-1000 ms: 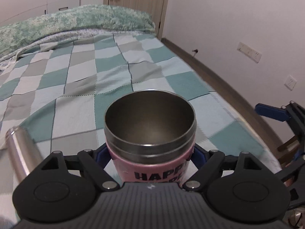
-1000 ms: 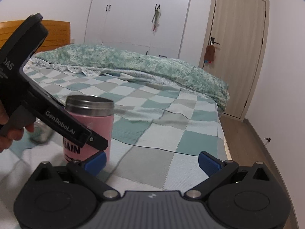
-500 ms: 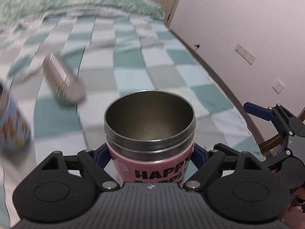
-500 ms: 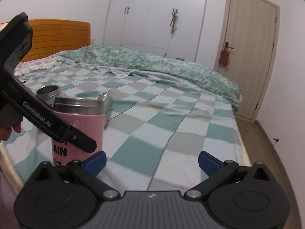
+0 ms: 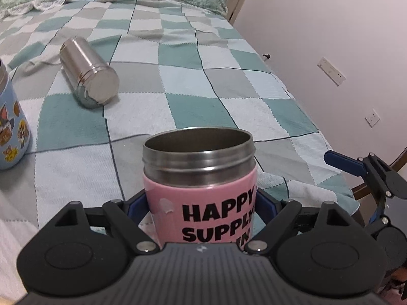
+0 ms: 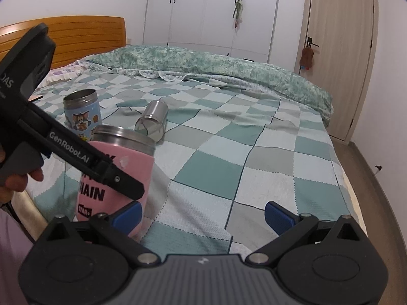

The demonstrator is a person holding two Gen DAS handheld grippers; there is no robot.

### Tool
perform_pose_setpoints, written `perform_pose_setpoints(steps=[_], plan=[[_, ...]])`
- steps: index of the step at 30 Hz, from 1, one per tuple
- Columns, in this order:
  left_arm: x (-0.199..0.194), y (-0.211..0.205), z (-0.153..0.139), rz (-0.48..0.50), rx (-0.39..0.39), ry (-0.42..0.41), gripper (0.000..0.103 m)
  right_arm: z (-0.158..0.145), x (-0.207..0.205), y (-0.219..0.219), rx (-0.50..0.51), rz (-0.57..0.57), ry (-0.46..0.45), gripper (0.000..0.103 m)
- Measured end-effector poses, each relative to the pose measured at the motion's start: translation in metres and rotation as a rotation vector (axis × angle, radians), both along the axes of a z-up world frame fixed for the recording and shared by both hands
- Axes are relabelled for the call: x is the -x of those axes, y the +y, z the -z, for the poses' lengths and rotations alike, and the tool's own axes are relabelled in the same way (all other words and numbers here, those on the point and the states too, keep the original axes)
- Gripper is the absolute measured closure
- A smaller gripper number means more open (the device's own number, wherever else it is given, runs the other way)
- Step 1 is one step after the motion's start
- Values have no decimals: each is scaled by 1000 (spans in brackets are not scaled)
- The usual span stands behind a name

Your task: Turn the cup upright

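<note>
A pink steel cup (image 5: 201, 190) with black lettering stands mouth-up between the fingers of my left gripper (image 5: 201, 207), which is shut on its lower body. In the right wrist view the pink cup (image 6: 117, 175) leans slightly, held just above the checked bedspread (image 6: 229, 157) near the bed's near edge. My right gripper (image 6: 203, 213) is open and empty, to the right of the cup. A plain steel cup (image 5: 89, 76) lies on its side further up the bed, also seen in the right wrist view (image 6: 152, 122).
A blue cartoon cup (image 5: 11, 124) stands upright at the left, also in the right wrist view (image 6: 82, 113). A green quilt (image 6: 216, 63) is bunched at the far end. The bed's edge (image 5: 338, 167) drops off at the right, by the wall.
My left gripper has swung and tilted with the pink cup, so the lying steel cup and the blue cup come into clear view. The right gripper has stayed open.
</note>
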State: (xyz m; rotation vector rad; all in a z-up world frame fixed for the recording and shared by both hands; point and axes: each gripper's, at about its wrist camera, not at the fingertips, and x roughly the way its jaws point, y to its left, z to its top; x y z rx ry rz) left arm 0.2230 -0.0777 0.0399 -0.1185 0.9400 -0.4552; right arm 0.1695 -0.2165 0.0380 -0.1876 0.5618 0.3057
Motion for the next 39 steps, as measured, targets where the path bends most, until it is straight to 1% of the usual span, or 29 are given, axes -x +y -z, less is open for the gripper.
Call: perform_pose_setpoints(steps=[1,3,7,9,13,17,21,26,33,39], plan=[[2,0,-2,-6,-20,-24,0,0,-2,0,0,0,0,0],[11,4,-9,-25,-58,-101,0,-1,-3,1,-2,-1,-3,0],[31,22,-26,-41,-41,-214,0,-6,-2,5,-13,-12,-15,0],[40,31,-34,-53,-48,-264,0,-9,-1,10,-13,-22,-20,0],[55,52,-44,-77,-75,-348,0,-14,-3,24,-13,-35,-23,0],[64,75,-39,-91,-115,-413,0,-19,-8,41,-28,-45,-8,0],[68,97,-25,-99,-151,-450,0,-21,-17,66,-25,-58,14,0],[64,121,-9,-94,-153,-459,0,-21,-34,100,-10,-42,57,0],[52,147,8,-99,-146,-458,0,-8,-78,136,21,19,186,0],[41,160,18,-97,-137,-451,0,2,-111,154,45,61,296,0]])
